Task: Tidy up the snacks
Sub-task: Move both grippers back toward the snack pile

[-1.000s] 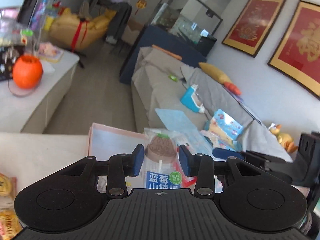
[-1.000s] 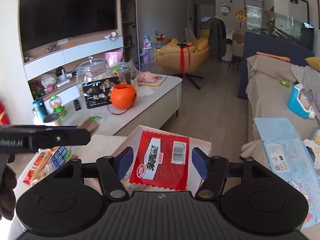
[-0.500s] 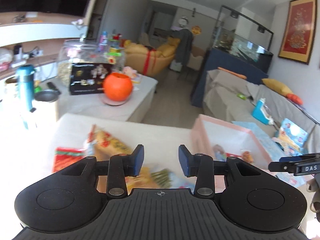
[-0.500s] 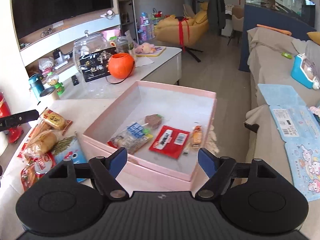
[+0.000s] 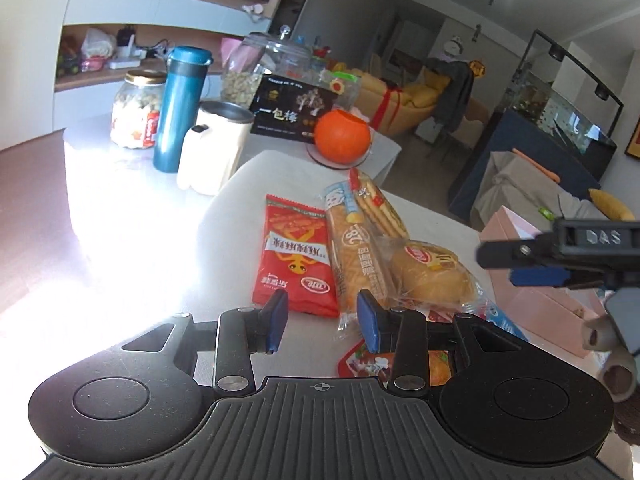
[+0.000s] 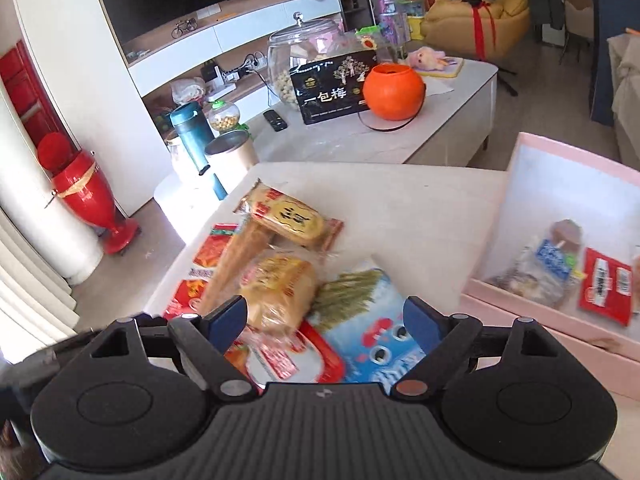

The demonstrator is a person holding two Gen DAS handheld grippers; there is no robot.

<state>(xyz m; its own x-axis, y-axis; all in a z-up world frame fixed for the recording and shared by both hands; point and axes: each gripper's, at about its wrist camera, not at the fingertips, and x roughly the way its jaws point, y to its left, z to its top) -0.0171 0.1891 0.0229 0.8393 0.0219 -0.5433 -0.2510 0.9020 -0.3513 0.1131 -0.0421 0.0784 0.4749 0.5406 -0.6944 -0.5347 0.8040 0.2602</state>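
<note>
A pile of snack packs lies on the white table: a red packet (image 5: 294, 260), a long cracker pack (image 5: 352, 240), a bun in clear wrap (image 5: 430, 272) and a blue bag (image 6: 372, 320). My left gripper (image 5: 322, 320) is open and empty just above the near end of the red packet. My right gripper (image 6: 326, 320) is open and empty, hovering over the bun (image 6: 280, 292) and the blue bag. The pink box (image 6: 568, 208) at the right holds a blue-labelled snack (image 6: 548, 264) and a red packet (image 6: 606, 284). The right gripper also shows in the left wrist view (image 5: 536, 264).
Beyond the table stand a white cup (image 5: 212, 148), a blue flask (image 5: 180, 108), a peanut jar (image 5: 134, 108), a black gift box (image 6: 340, 88) and an orange pumpkin pot (image 6: 394, 92). A red vase (image 6: 88, 196) stands on the floor at left. A sofa (image 5: 532, 184) is at right.
Both grippers released their snacks into the pink box, then swung left from the box to the pile on the table. Both are now empty over the pile.
</note>
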